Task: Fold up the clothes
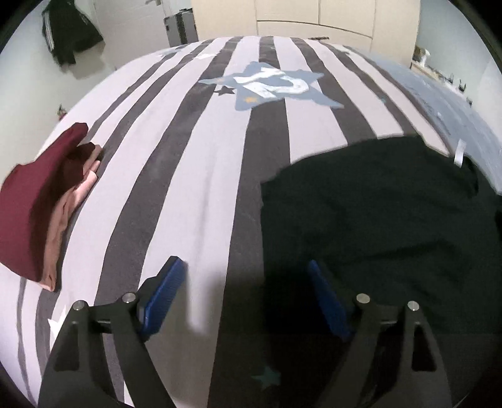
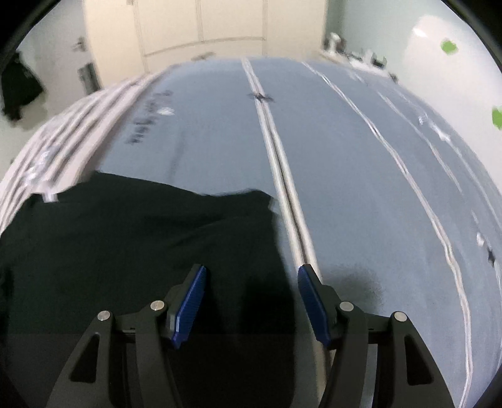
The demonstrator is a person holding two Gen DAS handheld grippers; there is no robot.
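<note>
A black garment [image 1: 376, 213] lies spread on the bed, at the right of the left wrist view and at the left of the right wrist view [image 2: 135, 235]. A small white label [image 1: 458, 156] shows at its far edge. My left gripper [image 1: 244, 266] hovers over the garment's left edge with its blue pads [image 1: 163, 292] wide apart and nothing between them. Above the garment's right edge my right gripper [image 2: 251, 276] is open too, with only cloth and bedcover below the gap. A folded stack, a maroon piece [image 1: 34, 204] over a pink one [image 1: 67, 213], sits at the far left.
The bed wears a cover with grey and pale stripes [image 1: 175, 175] and a blue star patch [image 1: 269, 84], then a blue-grey part with white seams [image 2: 360, 175] to the right. Cream cupboards [image 2: 200, 28] stand beyond the bed. A dark jacket [image 1: 67, 34] hangs at the far left wall.
</note>
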